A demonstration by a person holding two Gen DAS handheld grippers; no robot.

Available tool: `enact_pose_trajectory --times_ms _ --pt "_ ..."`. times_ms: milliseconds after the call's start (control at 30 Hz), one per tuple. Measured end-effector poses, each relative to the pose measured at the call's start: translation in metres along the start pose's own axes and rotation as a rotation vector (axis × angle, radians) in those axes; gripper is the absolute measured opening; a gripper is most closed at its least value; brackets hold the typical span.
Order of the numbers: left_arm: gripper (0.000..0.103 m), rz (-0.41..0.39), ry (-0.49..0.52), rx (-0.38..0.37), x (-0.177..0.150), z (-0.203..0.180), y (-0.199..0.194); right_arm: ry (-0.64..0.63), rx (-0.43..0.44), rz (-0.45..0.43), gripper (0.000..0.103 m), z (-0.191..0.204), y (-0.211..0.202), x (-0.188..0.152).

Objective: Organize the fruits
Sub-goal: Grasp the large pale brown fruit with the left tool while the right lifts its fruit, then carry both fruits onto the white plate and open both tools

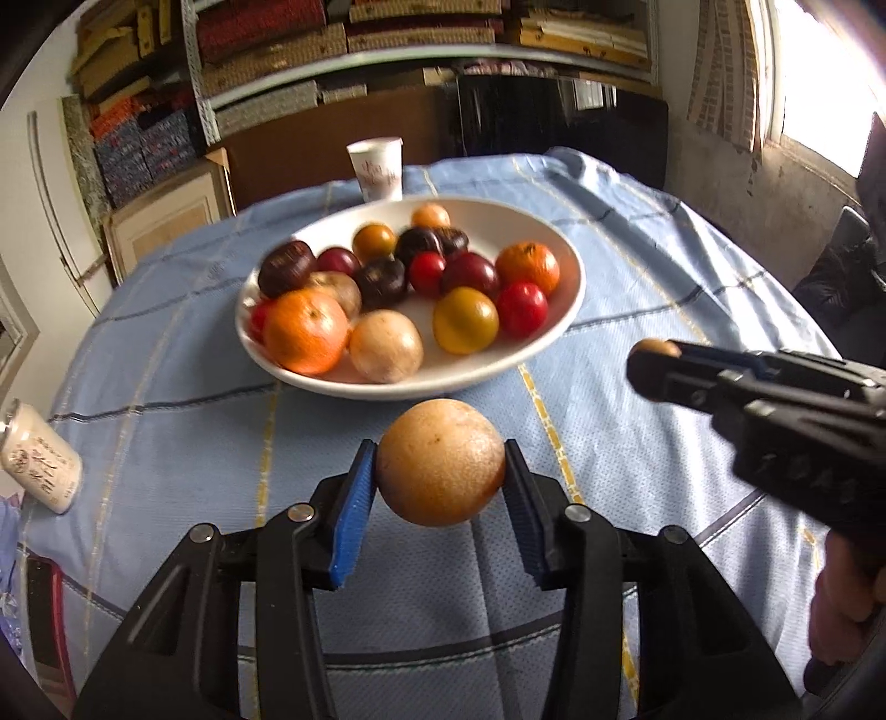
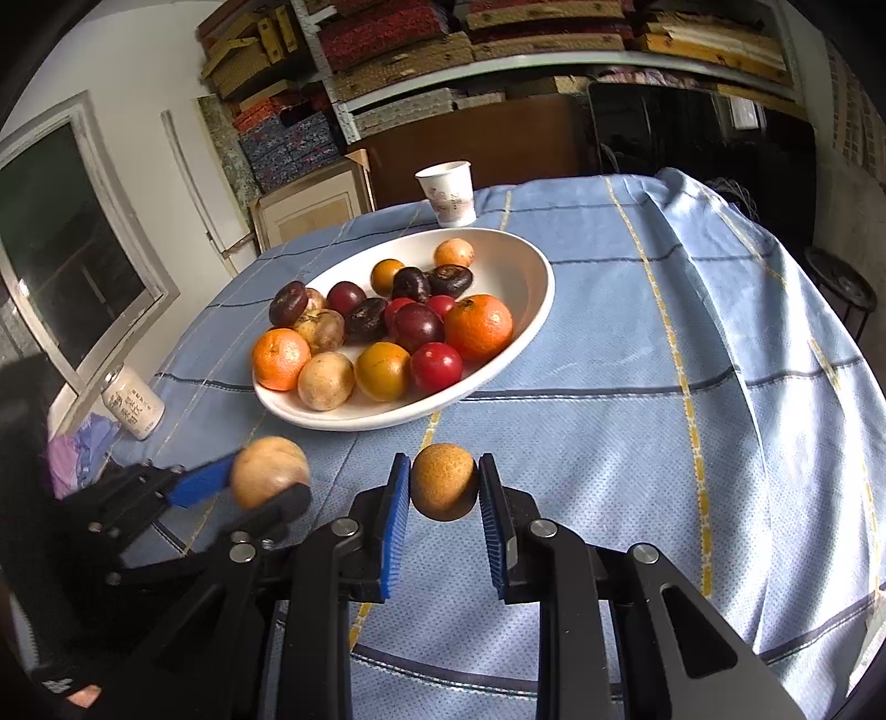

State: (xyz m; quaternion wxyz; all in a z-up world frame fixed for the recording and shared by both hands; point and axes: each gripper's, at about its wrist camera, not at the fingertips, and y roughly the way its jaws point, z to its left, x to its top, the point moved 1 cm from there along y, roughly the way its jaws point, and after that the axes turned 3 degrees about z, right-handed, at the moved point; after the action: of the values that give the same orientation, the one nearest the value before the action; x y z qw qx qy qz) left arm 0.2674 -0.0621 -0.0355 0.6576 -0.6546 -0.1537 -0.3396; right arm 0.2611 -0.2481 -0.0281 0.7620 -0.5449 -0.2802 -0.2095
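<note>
- Fruit fills a white bowl (image 1: 570, 288) at mid desk (image 1: 664, 266), which wears a blue checked cloth.
- The bowl holds two oranges (image 1: 305, 331), red fruits (image 1: 521, 308), dark purple ones (image 1: 286, 267), yellow ones (image 1: 465, 320) and pale tan ones (image 1: 386, 346), lying close and touching each other.
- In the right wrist view the same bowl (image 2: 531, 310) sits beyond both tools, the big orange (image 2: 479, 327) against its right wall.
- Left tool (image 1: 441, 462) pinches a tan fruit (image 1: 441, 462) between its blue pads (image 1: 354, 498), one pad on each side of it.
- That fruit hangs above the cloth, near the bowl's front rim and outside it.
- From the right wrist view the left tool (image 2: 266, 482) comes in from the left, its tan fruit (image 2: 269, 479) gripped at the tip.
- Right tool (image 2: 443, 482) pinches a small brown fruit (image 2: 443, 481) between its blue pads (image 2: 396, 526), also in front of the bowl and outside it.
- In the left wrist view the right tool (image 1: 656, 360) reaches in from the right; only a sliver of the small brown fruit (image 1: 656, 349) shows at its tip.
- The two held fruits hang near each other without touching.
- A paper cup (image 1: 376, 169) stands upright behind the bowl.
- A white can (image 1: 41, 457) stands near the desk's left edge; the fisheye makes it look tilted.
- Shelves (image 1: 387, 33) of stacked boxes line the back wall.
</note>
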Motion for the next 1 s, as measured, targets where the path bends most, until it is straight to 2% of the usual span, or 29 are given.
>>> enact_pose_trajectory --times_ms 167,233,433,533,700,867,1000 --pt "0.044 -0.069 -0.033 0.006 0.004 0.012 -0.026 -0.071 0.013 -0.072 0.025 0.014 -0.009 -0.001" --pt "0.044 -0.087 -0.053 0.015 0.009 0.019 -0.033 -0.088 -0.008 -0.112 0.025 0.019 -0.016 0.003" --pt "0.044 -0.149 -0.068 0.057 0.046 0.042 -0.045 -0.065 0.022 -0.180 0.025 0.028 -0.025 0.041" --pt "0.044 -0.147 -0.092 0.066 0.071 0.056 -0.036 -0.076 0.004 -0.190 0.025 0.034 -0.017 0.063" --pt "0.044 -0.100 -0.115 0.098 0.105 0.077 0.005 -0.065 0.004 -0.159 0.025 0.031 0.018 0.091" --pt "0.044 -0.059 -0.123 0.107 0.123 0.084 0.041 -0.079 -0.009 -0.118 0.025 0.026 0.050 0.105" --pt "0.047 -0.028 -0.139 0.109 0.125 0.087 0.057 -0.076 0.000 -0.096 0.026 0.023 0.065 0.108"
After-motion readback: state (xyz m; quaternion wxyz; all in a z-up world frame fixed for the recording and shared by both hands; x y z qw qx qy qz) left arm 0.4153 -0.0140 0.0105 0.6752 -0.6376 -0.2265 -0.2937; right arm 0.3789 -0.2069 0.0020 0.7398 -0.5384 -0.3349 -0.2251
